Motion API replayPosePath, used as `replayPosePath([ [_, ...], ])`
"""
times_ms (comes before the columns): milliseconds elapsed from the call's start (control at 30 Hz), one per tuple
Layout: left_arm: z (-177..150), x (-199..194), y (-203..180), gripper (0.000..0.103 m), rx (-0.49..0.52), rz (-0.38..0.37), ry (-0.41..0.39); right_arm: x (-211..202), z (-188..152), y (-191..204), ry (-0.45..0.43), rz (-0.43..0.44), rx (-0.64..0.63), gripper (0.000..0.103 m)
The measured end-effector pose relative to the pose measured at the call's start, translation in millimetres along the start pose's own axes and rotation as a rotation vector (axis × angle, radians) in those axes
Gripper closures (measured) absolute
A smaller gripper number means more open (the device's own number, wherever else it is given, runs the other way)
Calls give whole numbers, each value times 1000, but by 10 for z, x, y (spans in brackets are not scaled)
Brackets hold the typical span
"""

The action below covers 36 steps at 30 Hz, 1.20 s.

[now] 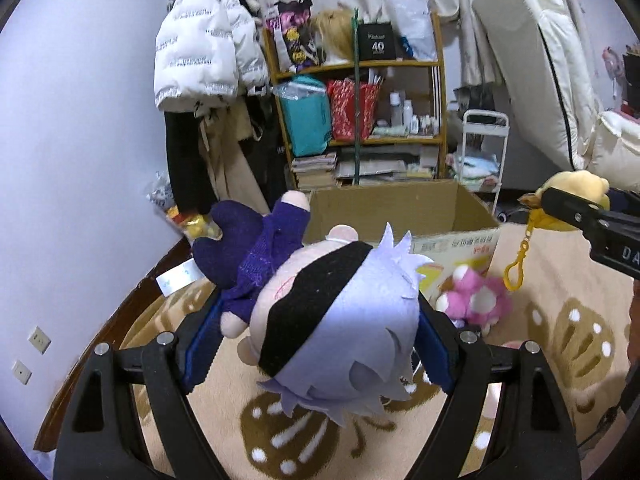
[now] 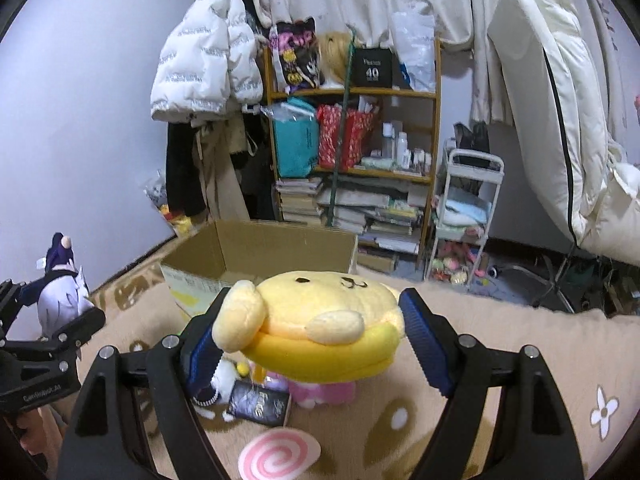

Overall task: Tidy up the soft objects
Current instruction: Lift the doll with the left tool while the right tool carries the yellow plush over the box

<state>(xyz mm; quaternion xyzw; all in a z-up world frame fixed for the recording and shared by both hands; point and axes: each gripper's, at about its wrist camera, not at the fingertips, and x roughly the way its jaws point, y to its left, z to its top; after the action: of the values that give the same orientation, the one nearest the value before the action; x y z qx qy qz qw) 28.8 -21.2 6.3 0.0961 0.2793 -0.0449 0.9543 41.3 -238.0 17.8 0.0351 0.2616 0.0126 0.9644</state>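
Note:
My left gripper (image 1: 320, 344) is shut on a plush doll (image 1: 332, 328) with pale lilac hair, a black blindfold and a purple outfit, held above the beige rug in front of an open cardboard box (image 1: 400, 208). My right gripper (image 2: 312, 332) is shut on a yellow dog plush (image 2: 320, 316) with a yellow clip chain (image 1: 516, 264), held above the rug near the box (image 2: 260, 248). Each gripper shows at the edge of the other view: the right one (image 1: 580, 216), the left one (image 2: 60, 328).
A pink and white plush (image 1: 476, 300) lies on the rug by the box. Under the yellow plush lie a pink plush (image 2: 320, 392), a dark card pack (image 2: 260, 404) and a pink swirl piece (image 2: 276, 456). A wooden shelf (image 2: 352, 152), a white cart (image 2: 468, 208) and hanging coats stand behind.

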Motion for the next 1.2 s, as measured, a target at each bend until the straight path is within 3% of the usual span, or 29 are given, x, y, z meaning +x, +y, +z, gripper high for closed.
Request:
replayPosePath([
  [267, 331, -25, 13, 20, 3, 24, -120, 125, 353, 50, -80, 10, -29, 17],
  [667, 883, 337, 53, 20, -17, 15, -210, 465, 726, 6, -160, 60, 8, 17],
  [833, 909, 559, 44, 20, -47, -4, -207, 627, 745, -22, -168, 76, 26, 17],
  [1200, 708, 981, -148, 19, -9, -40, -153, 968, 556, -141, -114, 106, 67, 17],
])
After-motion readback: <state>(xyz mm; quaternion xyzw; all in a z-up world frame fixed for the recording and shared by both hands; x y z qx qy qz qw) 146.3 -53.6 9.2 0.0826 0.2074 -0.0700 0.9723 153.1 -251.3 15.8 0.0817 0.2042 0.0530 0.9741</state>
